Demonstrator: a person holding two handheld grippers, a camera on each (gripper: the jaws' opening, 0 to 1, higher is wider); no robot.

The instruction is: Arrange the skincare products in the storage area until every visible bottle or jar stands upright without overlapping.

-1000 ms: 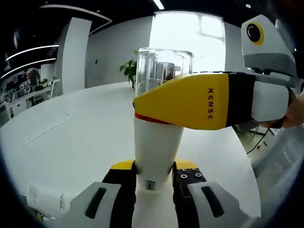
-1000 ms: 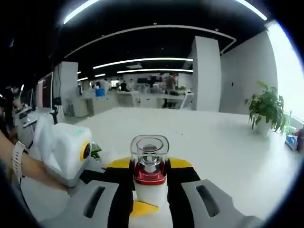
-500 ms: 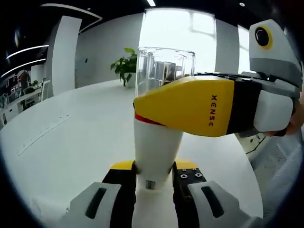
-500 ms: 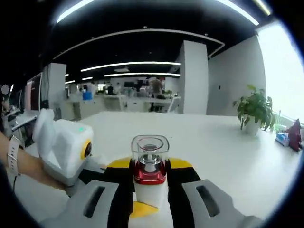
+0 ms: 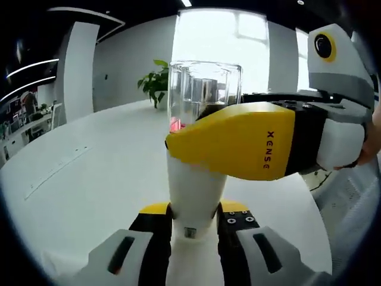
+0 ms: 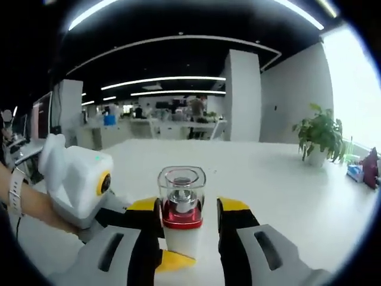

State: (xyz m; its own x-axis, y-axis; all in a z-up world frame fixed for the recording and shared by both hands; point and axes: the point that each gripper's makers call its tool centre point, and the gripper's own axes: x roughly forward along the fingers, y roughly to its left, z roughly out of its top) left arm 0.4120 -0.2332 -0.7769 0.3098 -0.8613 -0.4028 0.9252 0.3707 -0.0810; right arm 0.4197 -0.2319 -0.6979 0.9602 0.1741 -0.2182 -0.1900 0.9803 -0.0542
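Observation:
A white bottle (image 5: 193,190) with a red band and a clear square cap (image 5: 202,89) stands upright between my left gripper's (image 5: 193,211) jaws, which are shut on its lower body. My right gripper (image 5: 250,146) comes in from the right, one yellow jaw crossing in front of the bottle's neck. In the right gripper view the bottle (image 6: 181,229) sits between my right gripper's (image 6: 187,208) jaws; they are open, with a gap on the right side of the neck. The left gripper (image 6: 77,185) shows at the left, held by a hand wearing a watch (image 6: 15,196).
The bottle is held over a large white round table (image 6: 286,190) whose edge (image 5: 309,238) runs close on the right. A potted plant (image 6: 318,134) stands at the table's far side, also seen as the plant (image 5: 156,83) behind the bottle. Office desks (image 6: 178,128) lie beyond.
My right gripper's jaws have spread apart from the bottle's neck, where they were shut before. Its yellow jaw now sits lower across the bottle. The left gripper keeps its hold.

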